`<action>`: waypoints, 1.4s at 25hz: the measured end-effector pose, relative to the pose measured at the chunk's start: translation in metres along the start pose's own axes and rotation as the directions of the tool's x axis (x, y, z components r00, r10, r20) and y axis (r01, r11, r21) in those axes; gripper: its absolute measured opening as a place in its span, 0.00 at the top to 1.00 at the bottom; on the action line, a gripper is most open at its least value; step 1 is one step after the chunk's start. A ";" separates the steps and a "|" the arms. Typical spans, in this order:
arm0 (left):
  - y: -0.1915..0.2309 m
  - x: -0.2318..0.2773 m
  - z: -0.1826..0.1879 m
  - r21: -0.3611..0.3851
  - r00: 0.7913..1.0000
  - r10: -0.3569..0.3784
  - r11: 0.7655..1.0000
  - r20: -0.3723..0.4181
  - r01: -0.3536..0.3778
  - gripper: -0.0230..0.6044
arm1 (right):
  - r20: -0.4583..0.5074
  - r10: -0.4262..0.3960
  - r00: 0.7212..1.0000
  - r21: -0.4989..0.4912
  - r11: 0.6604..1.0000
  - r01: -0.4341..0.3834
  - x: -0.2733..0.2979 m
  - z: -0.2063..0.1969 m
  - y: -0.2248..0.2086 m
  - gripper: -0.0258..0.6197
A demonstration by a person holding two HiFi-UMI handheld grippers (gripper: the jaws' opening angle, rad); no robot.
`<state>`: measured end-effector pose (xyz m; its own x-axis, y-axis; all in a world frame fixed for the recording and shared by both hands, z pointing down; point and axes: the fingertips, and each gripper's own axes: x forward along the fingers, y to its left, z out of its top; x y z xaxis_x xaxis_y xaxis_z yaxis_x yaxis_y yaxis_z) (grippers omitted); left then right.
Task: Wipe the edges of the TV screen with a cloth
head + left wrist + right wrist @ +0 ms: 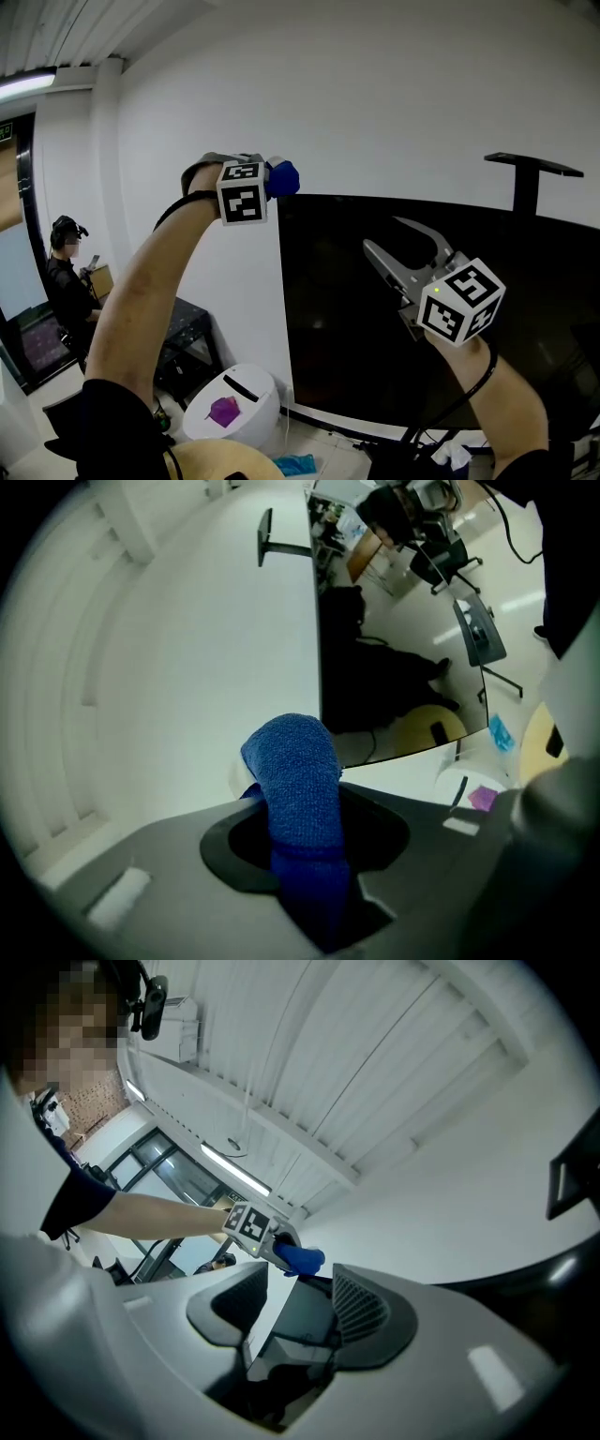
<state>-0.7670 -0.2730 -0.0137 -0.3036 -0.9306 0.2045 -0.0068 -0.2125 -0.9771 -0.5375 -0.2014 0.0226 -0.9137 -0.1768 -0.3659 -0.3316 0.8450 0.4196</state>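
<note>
My left gripper (272, 180) is raised to the top left corner of the black TV screen (422, 319) and is shut on a blue cloth (285, 177). In the left gripper view the cloth (298, 780) sticks up in a folded wad from between the jaws, with the TV screen's (375, 658) edge just beyond it. My right gripper (382, 234) hovers in front of the middle of the screen, open and holding nothing. The right gripper view looks past its own parted jaws (291, 1302) to the left gripper and the cloth (302, 1259) at the screen corner.
A black bracket (531, 167) stands above the TV's top edge. Below the TV's left side sit a white bin (234, 405) with a purple item and a black cart (192, 339). A person (70, 281) sits at far left. A blue rag (298, 464) lies on the floor.
</note>
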 end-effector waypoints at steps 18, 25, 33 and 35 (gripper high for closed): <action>-0.003 -0.003 0.091 0.189 0.997 -0.032 0.981 -0.069 0.045 0.76 | 0.006 -0.085 0.996 -0.010 0.996 0.085 -0.074 0.017 -0.033 0.62; 0.000 -0.010 0.147 0.193 0.997 -0.041 0.980 -0.069 0.054 0.76 | -0.016 -0.117 0.993 -0.008 0.993 0.117 -0.130 0.020 -0.061 0.62; 0.005 -0.014 0.218 0.200 0.995 -0.046 0.978 -0.092 0.064 0.76 | -0.045 -0.139 0.989 -0.015 0.990 0.138 -0.202 0.028 -0.097 0.62; 0.008 -0.018 0.241 0.193 0.995 -0.039 0.980 -0.094 0.057 0.76 | -0.056 -0.149 0.987 -0.005 0.989 0.149 -0.226 0.029 -0.110 0.62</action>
<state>-0.5320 -0.3295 -0.0109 -0.3917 -0.8892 0.2365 0.1594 -0.3187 -0.9343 -0.2881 -0.2400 0.0351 -0.8660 -0.3288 -0.3768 -0.4648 0.8070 0.3642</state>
